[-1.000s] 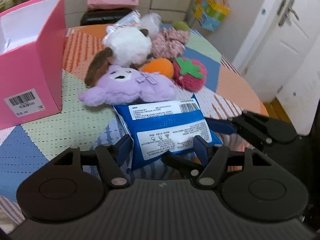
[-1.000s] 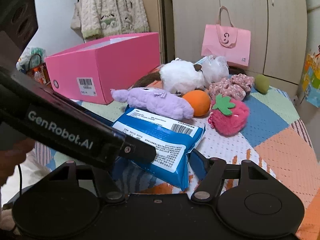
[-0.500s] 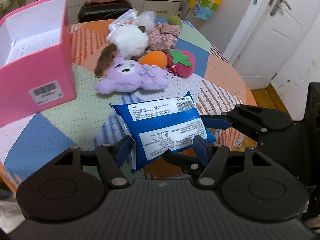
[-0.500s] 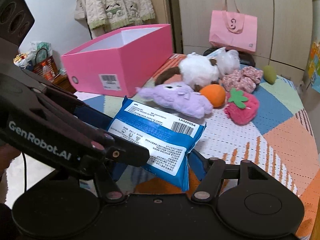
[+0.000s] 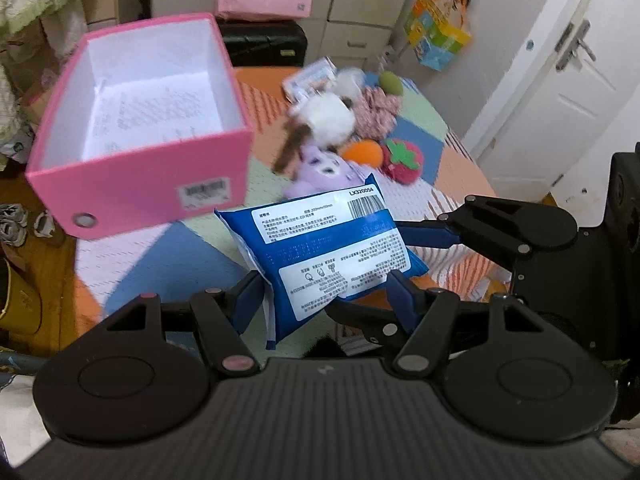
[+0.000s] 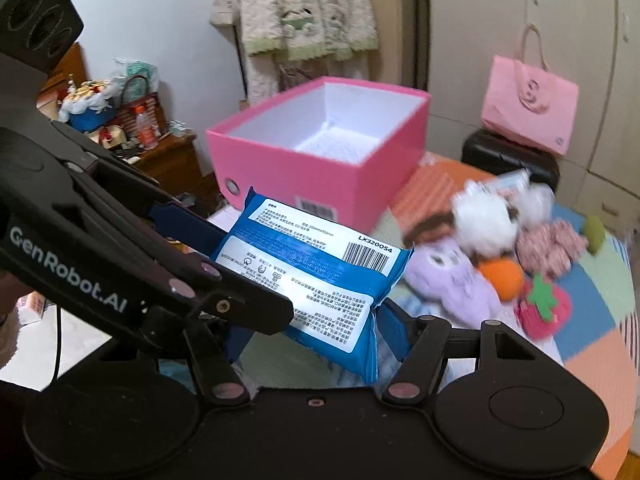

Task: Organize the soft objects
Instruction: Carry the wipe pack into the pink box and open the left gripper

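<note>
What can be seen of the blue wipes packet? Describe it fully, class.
The blue wipes packet is a soft, glossy plastic pouch with white printed labels and a barcode. It hangs tilted in the air in front of the pink box, clamped from both sides by the left hand-held gripper and the right hand-held gripper.

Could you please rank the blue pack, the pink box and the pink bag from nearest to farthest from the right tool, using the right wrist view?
1. Blue pack: between the right tool's fingers.
2. Pink box: beyond the pack, centre.
3. Pink bag: far right, by the cupboards.
</note>
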`<state>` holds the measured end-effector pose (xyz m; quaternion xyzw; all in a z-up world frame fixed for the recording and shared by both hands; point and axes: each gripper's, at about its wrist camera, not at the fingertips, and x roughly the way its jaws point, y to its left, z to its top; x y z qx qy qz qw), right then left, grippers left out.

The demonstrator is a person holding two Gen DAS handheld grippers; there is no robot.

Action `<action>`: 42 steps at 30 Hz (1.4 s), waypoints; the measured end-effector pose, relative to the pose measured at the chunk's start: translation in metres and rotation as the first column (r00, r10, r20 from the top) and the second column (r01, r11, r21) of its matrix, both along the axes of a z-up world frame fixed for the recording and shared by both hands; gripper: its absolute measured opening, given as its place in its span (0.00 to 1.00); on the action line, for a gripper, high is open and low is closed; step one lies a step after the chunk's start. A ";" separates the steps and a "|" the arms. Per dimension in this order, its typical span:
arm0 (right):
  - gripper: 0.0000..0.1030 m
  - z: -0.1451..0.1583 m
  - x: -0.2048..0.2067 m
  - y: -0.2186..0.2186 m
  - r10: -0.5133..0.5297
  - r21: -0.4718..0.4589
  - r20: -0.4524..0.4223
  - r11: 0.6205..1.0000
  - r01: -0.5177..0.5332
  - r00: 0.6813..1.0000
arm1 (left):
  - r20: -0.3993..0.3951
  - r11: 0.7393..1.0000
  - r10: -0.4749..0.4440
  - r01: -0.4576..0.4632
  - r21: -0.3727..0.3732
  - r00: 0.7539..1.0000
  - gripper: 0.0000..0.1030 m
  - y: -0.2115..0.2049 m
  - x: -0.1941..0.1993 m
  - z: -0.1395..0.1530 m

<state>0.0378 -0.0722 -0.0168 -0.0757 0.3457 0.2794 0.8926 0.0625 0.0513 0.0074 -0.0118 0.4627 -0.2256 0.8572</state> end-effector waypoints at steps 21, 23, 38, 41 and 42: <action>0.73 0.038 0.113 0.043 0.017 0.036 0.166 0.999 -0.023 0.986 | 0.186 0.988 0.138 -0.121 -0.100 0.973 0.68 0.055 0.102 0.026; 0.73 0.035 0.128 0.049 0.025 0.041 0.151 0.999 -0.032 0.988 | 0.169 0.984 0.163 -0.148 -0.098 0.972 0.68 0.059 0.116 0.021; 0.73 0.003 0.218 0.088 0.067 -0.010 0.005 0.998 -0.067 0.998 | 0.041 0.955 0.288 -0.284 -0.082 0.957 0.68 0.090 0.201 -0.023; 0.73 -0.001 0.235 0.096 0.077 -0.036 -0.008 0.996 -0.077 0.997 | 0.031 0.952 0.302 -0.299 -0.068 0.953 0.68 0.093 0.220 -0.028; 0.73 -0.002 0.241 0.100 0.077 -0.047 -0.010 0.996 -0.077 0.997 | 0.032 0.953 0.299 -0.297 -0.060 0.954 0.68 0.093 0.226 -0.029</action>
